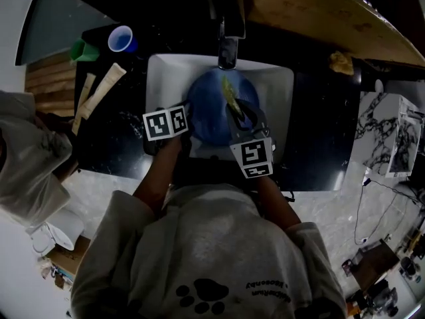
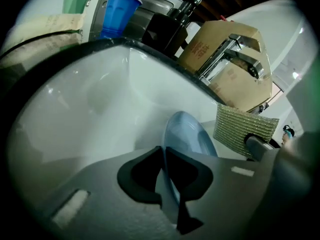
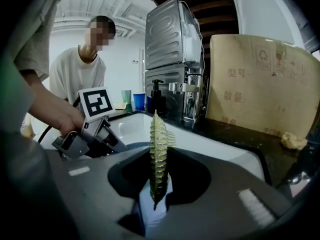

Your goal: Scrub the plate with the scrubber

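The plate (image 1: pixel 207 108) is blue and stands on edge inside the white sink (image 1: pixel 282 78), under the faucet (image 1: pixel 228 42). From the head view its lower edge is hidden behind the two marker cubes. In the left gripper view it shows nearly edge-on, so little of its face can be seen. The left tongs (image 2: pixel 163 154) are nearly closed, both pads pinching the plate's rim.

The scrubber (image 3: pixel 159 149) is a thin, ribbed yellow-green pad seen edge-on in the right gripper view. It stands upright between the jaws of the right tongs (image 3: pixel 159 156), which are clamped on its lower part. Beneath it only a pale blue sliver of the plate shows. From above the scrubber lies across the plate's upper face. Whether it presses on the plate cannot be told.

The sink's floor is mostly covered by the plate and the tongs, and I cannot tell if water is in it.

On the dark counter (image 1: pixel 319 131) at the back left stand a blue cup (image 1: pixel 121 38) and a green cup (image 1: pixel 80 50). Their contents cannot be made out. A cardboard box (image 2: pixel 225 39) rises behind the faucet, cut off by the picture's edge.
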The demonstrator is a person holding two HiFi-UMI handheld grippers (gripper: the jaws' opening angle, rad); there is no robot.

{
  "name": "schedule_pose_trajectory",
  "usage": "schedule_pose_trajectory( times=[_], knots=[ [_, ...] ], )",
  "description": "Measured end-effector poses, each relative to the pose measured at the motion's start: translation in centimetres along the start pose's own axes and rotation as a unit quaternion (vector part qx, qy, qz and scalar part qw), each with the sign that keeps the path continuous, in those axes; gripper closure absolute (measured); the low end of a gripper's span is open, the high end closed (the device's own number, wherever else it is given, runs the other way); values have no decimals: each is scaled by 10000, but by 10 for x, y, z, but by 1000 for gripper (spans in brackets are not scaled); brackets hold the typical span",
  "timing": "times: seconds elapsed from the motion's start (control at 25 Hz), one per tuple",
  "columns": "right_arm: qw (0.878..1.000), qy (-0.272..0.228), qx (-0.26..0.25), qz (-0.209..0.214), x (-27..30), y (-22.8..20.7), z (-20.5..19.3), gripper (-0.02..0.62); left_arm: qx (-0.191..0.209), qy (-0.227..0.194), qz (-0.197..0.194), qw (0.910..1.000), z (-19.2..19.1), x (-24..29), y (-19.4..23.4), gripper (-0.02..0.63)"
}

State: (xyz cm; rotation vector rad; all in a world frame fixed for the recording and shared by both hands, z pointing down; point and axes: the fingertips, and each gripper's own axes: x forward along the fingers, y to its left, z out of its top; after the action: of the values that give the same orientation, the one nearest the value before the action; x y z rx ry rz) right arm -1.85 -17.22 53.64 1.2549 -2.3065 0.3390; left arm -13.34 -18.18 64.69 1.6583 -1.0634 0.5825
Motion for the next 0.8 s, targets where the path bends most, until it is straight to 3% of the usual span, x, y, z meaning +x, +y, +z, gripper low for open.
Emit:
schedule_pose_trajectory(
  times=[0.2, 0.44, 0.64, 0.8],
  knots=[
    [9988, -59, -480, 23, -15, -1, 12, 518, 41, -371, -226, 9990, 9, -21, -24, 577],
    [9929, 136, -1168, 167, -37, 9, 17, 518, -424, -763, -707, 9937, 6, -56, -50, 578],
    [9788, 307, -2001, 322, -47, 22, 25, 518, -358, -980, -784, 9914, -6, -84, -64, 577],
    [9602, 537, -2715, 387, -48, 33, 22, 518, -398, -1075, -920, 9891, -14, -95, -74, 572]
  ],
)
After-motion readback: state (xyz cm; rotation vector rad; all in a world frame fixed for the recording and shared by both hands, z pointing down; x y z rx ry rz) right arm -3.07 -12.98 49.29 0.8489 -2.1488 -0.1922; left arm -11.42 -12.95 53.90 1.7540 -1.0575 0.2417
